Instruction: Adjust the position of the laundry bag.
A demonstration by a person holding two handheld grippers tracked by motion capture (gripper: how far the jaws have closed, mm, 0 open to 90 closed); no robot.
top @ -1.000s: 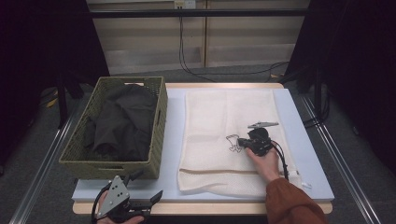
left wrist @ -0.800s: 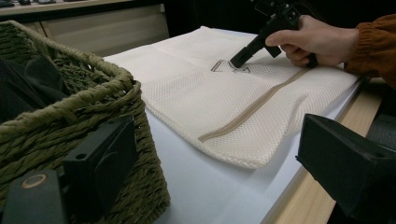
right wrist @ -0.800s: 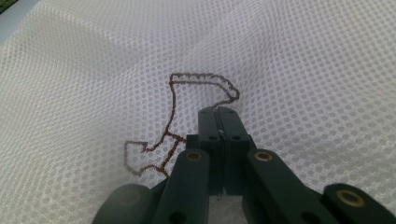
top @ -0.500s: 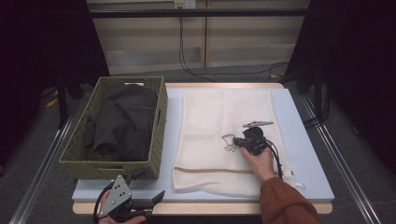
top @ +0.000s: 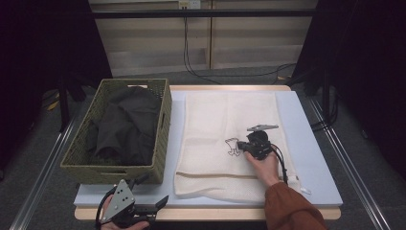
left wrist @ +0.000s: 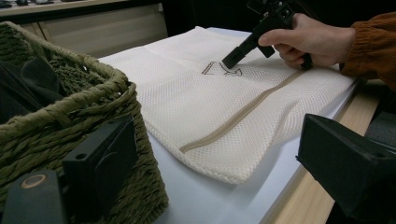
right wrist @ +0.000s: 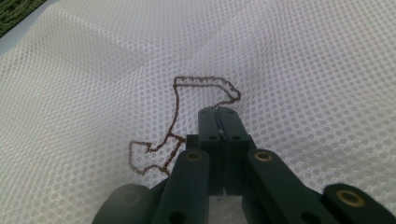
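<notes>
The right gripper (top: 243, 146), jaws clenched together, presses down on the white mesh laundry bag (top: 225, 120) at table centre, seemingly to flatten it, while the left gripper (top: 154, 205), released, waits at 7 o'clock near the basket (top: 163, 120) (dark clothes (top: 127, 127) inside).

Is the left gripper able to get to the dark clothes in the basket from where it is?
Probably yes. The left gripper sits open just outside the basket; the dark clothes lie uncovered, so it only needs lifting over the near wall.
</notes>
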